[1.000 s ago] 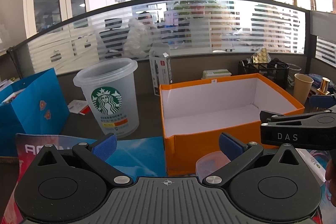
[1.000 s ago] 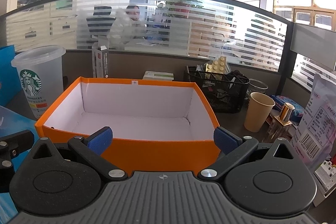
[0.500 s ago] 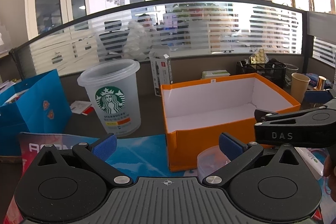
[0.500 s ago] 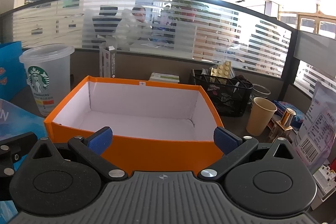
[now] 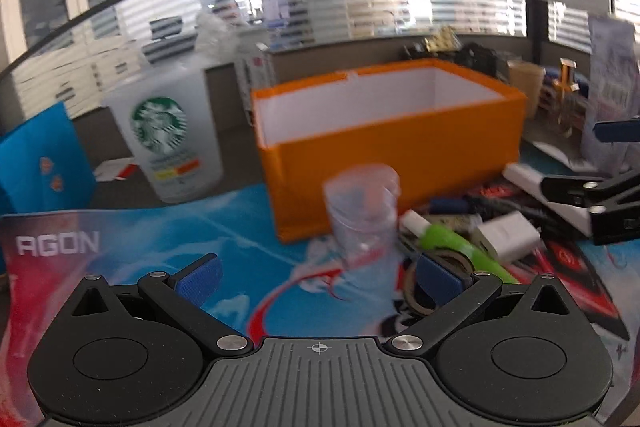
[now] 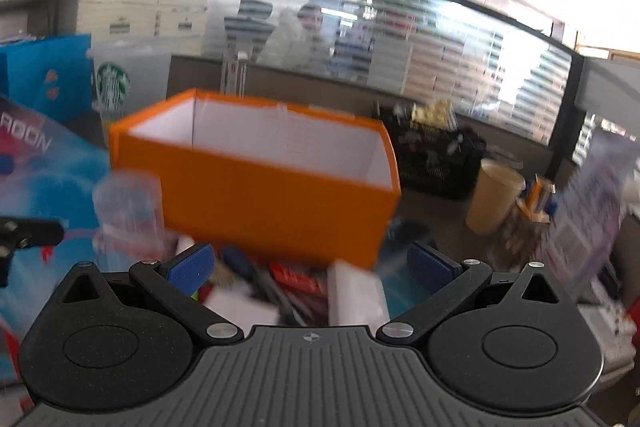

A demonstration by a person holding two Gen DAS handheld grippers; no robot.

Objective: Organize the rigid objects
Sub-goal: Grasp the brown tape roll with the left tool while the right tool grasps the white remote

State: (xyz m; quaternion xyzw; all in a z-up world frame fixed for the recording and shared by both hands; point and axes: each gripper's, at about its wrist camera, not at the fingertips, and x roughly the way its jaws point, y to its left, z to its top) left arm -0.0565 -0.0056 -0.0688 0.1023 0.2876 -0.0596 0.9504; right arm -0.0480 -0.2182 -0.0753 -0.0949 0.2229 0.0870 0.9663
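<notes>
An empty orange box [image 5: 384, 131] [image 6: 272, 187] with white inner walls stands on the printed desk mat [image 5: 160, 247]. In front of it stand small clear plastic cups [image 5: 362, 215] [image 6: 128, 211], a green tube [image 5: 452, 243], a white charger block [image 5: 504, 235] and other small items, all blurred. My left gripper [image 5: 316, 277] is open above the mat, with the cups just beyond its fingers. The right gripper [image 6: 310, 263] is open over the clutter in front of the box; it also shows at the right edge of the left wrist view, as the right gripper [image 5: 600, 203].
A large Starbucks cup [image 5: 164, 135] stands left of the box and a blue bag [image 5: 44, 163] at far left. A black mesh organizer [image 6: 436, 163], a paper cup [image 6: 494, 199] and a printed packet [image 6: 588, 211] are to the right. A glass partition closes the back.
Both grippers have drawn back and tilted down, so the box looks farther off. The cups and clutter in front of the box have come into view. Both stay open.
</notes>
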